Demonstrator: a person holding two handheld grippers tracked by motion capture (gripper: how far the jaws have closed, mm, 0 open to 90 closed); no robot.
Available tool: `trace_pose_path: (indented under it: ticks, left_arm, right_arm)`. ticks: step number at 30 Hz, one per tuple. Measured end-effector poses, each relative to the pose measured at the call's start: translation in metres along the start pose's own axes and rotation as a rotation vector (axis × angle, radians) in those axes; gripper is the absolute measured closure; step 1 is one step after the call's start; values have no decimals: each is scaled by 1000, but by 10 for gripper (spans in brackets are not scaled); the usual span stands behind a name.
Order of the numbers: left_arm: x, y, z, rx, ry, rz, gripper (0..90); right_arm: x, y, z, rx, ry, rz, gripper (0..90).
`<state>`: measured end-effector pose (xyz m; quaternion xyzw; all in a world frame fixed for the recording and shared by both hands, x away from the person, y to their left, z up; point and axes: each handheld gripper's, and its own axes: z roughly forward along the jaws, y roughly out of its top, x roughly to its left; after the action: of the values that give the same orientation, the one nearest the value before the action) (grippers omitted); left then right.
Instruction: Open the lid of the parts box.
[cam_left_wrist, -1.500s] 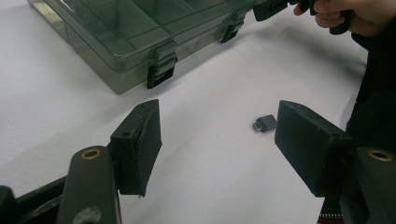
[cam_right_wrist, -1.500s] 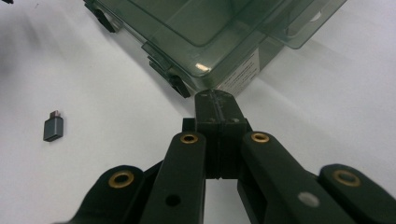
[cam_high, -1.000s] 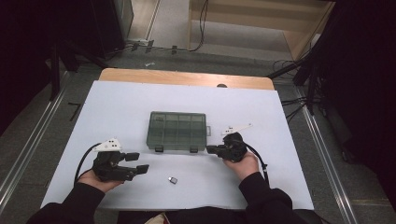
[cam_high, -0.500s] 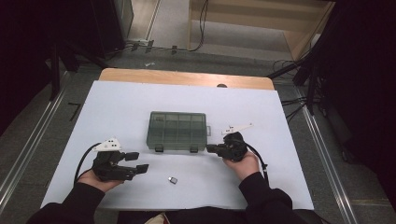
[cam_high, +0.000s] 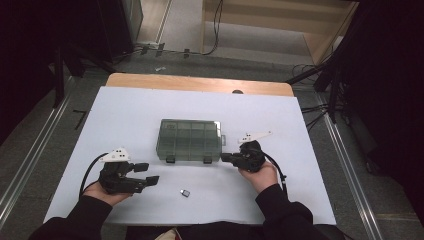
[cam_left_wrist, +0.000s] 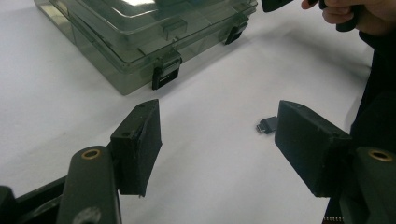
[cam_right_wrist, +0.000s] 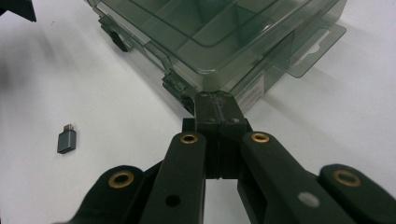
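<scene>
A smoky clear compartment box (cam_high: 190, 140) with its lid down lies mid-table, black latches on its near side. A small grey adapter (cam_high: 185, 193) lies on the white sheet in front of it. My left gripper (cam_high: 146, 172) rests at the lower left, jaws open and empty, pointing right toward the adapter (cam_left_wrist: 267, 125), with the box (cam_left_wrist: 140, 32) beyond. My right gripper (cam_high: 224, 157) sits by the box's near right corner, jaws shut with nothing between them. In the right gripper view its tips (cam_right_wrist: 217, 105) nearly meet the box (cam_right_wrist: 224, 42); the adapter (cam_right_wrist: 67, 139) lies to the left.
The white sheet (cam_high: 125, 120) covers the table, with a wooden edge (cam_high: 200, 82) at the far side. Cables trail from both grippers. Floor, rails and dark stands surround the table.
</scene>
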<state>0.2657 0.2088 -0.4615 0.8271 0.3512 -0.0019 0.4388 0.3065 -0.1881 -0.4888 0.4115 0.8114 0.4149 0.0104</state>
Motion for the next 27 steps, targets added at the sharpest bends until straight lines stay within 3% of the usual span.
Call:
trace_pose_path:
  ticks: [12, 27]
  left_arm:
    - [2, 1, -1, -12, 12, 1, 321]
    - [7, 7, 2, -43, 17, -28, 295]
  right_arm:
    - [2, 8, -2, -26, 8, -8, 874]
    - [1, 22, -7, -39, 24, -4, 874]
